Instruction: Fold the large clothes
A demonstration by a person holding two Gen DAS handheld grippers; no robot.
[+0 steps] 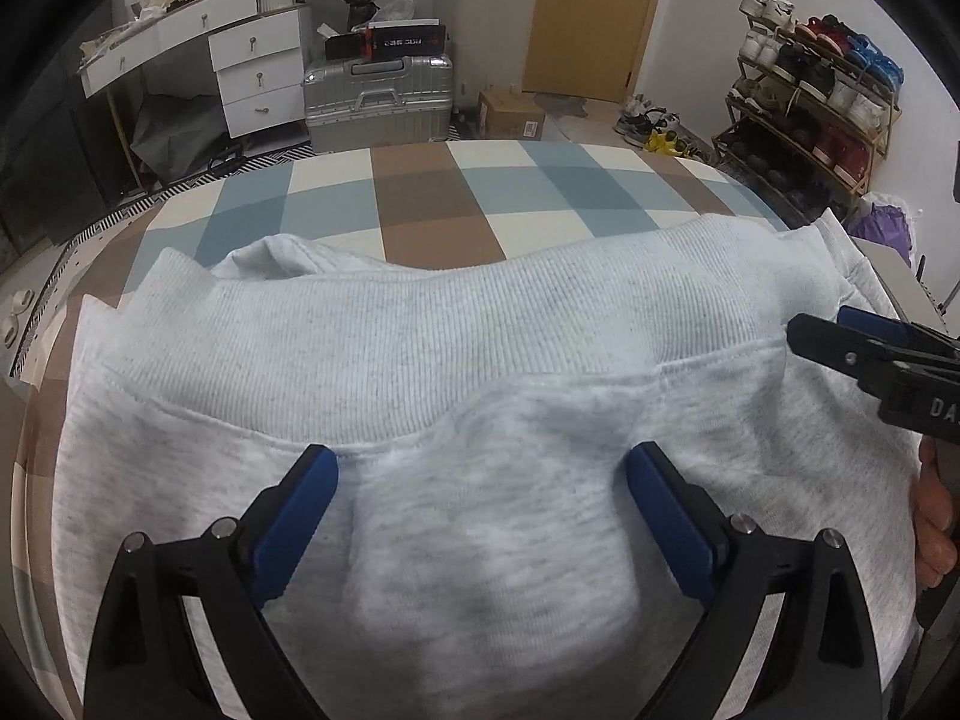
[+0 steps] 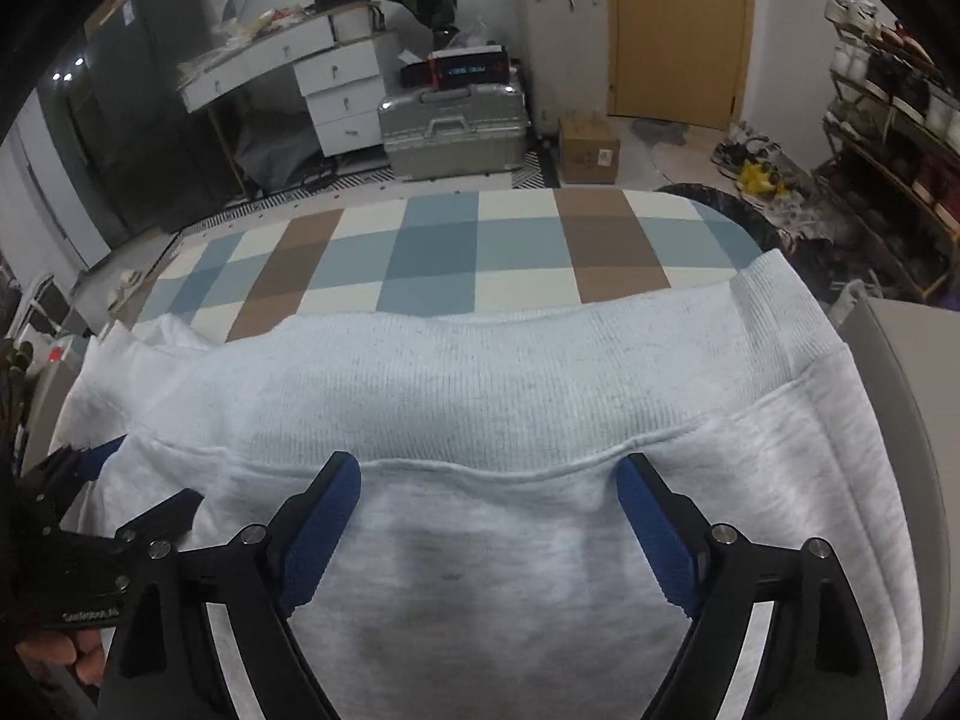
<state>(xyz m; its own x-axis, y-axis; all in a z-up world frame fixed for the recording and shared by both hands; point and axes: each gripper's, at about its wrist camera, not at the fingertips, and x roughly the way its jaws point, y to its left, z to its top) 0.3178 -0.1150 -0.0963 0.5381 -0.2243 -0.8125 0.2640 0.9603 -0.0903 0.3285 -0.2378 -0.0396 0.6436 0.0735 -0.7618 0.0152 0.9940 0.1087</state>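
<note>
Sweatshirt point(image 1: 480, 372): pale grey, folded, ribbed hem facing away, lying on the checked tabletop point(image 1: 420, 198). Left gripper point(image 1: 480, 468): jaws spread wide, nothing held, poised over the fabric. Right gripper point(image 2: 489, 477): likewise released, beside it above the hem seam.

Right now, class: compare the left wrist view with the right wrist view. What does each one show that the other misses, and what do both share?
Only the left wrist view shows the purple bag at the far right, and the right gripper entering from the right edge.

Only the right wrist view shows the dark cabinet on the left, and the left gripper entering from the left edge.

Both show the grey sweatshirt with its ribbed hem on the checked cover, open blue fingers, the silver suitcase, the white drawers and the yellow door.
</note>
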